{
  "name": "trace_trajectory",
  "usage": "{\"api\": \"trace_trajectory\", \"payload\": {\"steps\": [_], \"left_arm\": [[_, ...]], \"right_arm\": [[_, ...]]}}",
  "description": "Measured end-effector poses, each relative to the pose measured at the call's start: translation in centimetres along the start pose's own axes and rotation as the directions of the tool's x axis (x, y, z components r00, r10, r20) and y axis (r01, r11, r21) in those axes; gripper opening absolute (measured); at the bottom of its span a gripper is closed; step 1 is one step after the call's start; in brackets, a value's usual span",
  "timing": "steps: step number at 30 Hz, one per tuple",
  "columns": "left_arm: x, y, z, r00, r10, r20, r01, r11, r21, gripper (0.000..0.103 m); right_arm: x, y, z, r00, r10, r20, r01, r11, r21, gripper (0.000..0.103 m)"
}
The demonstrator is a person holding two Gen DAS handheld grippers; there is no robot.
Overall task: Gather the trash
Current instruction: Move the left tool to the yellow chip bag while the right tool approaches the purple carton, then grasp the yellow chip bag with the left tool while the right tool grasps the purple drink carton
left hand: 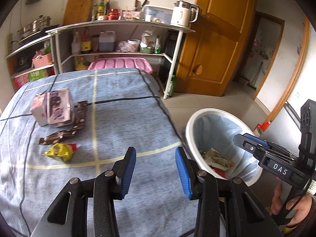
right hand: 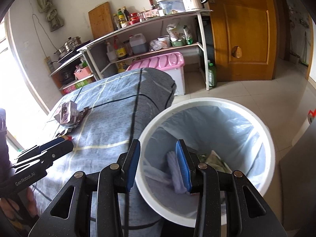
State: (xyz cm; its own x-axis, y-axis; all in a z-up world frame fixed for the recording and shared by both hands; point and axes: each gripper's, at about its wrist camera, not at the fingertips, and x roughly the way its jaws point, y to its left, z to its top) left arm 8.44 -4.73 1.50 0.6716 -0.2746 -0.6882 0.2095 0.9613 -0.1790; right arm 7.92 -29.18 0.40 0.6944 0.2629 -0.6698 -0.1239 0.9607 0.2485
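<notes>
Kitchen shelves and a wooden door stood behind a table under a blue checked cloth [left hand: 122, 118]. From the left wrist view, the left gripper [left hand: 156, 171] hung above the near part of the cloth, its jaws wide apart with nothing between them. Trash was on the cloth to its left: a yellow wrapper [left hand: 59, 151], a brown wrapper [left hand: 57, 137] just behind it, and a purple carton [left hand: 52, 106] farther back that rested on another dark wrapper. The white trash bin [left hand: 199, 118], lined with a pale blue bag, stood on the floor close to the table's right edge, with some waste already inside.

From the right wrist view, the right gripper [right hand: 158, 167] hovered over the bin's near rim, jaws also spread and empty. I judge the next pick should be the yellow wrapper, the nearest one; it looked thin and crumpled, so the jaws should come low to the cloth and close on a raised fold.

In this view the left gripper covered most of both wrappers. The print on the carton was too small to read.
</notes>
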Motion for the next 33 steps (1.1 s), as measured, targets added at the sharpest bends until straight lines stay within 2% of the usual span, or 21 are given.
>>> {"api": "trace_trajectory", "payload": {"steps": [5, 10, 16, 20, 25, 28, 31, 33], "left_arm": [[-1.0, 3.3, -0.5, 0.996, 0.092, 0.02, -0.091, 0.995, -0.036, 0.042], [-1.6, 6.5, -0.9, 0.98, 0.198, 0.036, -0.195, 0.978, -0.078, 0.054], [-1.2, 10.1, -1.1, 0.971, 0.239, 0.017, -0.235, 0.963, -0.132, 0.057], [-0.3, 11.9, -1.1, 0.973, 0.232, -0.009, -0.23, 0.96, -0.158, 0.059], [0.7, 13.1, -1.0, 0.974, 0.226, -0.026, -0.227, 0.96, -0.166, 0.059], [1.8, 13.3, -0.7, 0.967, 0.251, -0.041, -0.254, 0.957, -0.137, 0.059], [2.7, 13.6, -0.3, 0.974, 0.222, -0.049, -0.227, 0.964, -0.141, 0.059], [3.5, 13.6, -0.1, 0.971, 0.228, -0.07, -0.235, 0.964, -0.12, 0.059]], "right_arm": [[0.9, 2.1, 0.3, 0.999, 0.035, -0.008, -0.035, 0.999, -0.031, 0.039], [2.0, 4.4, 0.7, 0.997, 0.073, -0.016, -0.074, 0.996, -0.058, 0.039], [3.8, 6.8, 1.4, 0.993, 0.109, -0.04, -0.112, 0.99, -0.08, 0.039], [5.1, 8.1, 1.9, 0.99, 0.131, -0.058, -0.135, 0.987, -0.089, 0.039], [6.7, 9.6, 2.7, 0.986, 0.148, -0.078, -0.155, 0.983, -0.096, 0.044], [7.5, 10.4, 3.0, 0.984, 0.157, -0.086, -0.165, 0.981, -0.102, 0.044], [8.1, 11.1, 3.2, 0.982, 0.167, -0.094, -0.176, 0.979, -0.103, 0.044], [8.5, 11.5, 3.3, 0.98, 0.17, -0.101, -0.18, 0.978, -0.104, 0.044]]}}
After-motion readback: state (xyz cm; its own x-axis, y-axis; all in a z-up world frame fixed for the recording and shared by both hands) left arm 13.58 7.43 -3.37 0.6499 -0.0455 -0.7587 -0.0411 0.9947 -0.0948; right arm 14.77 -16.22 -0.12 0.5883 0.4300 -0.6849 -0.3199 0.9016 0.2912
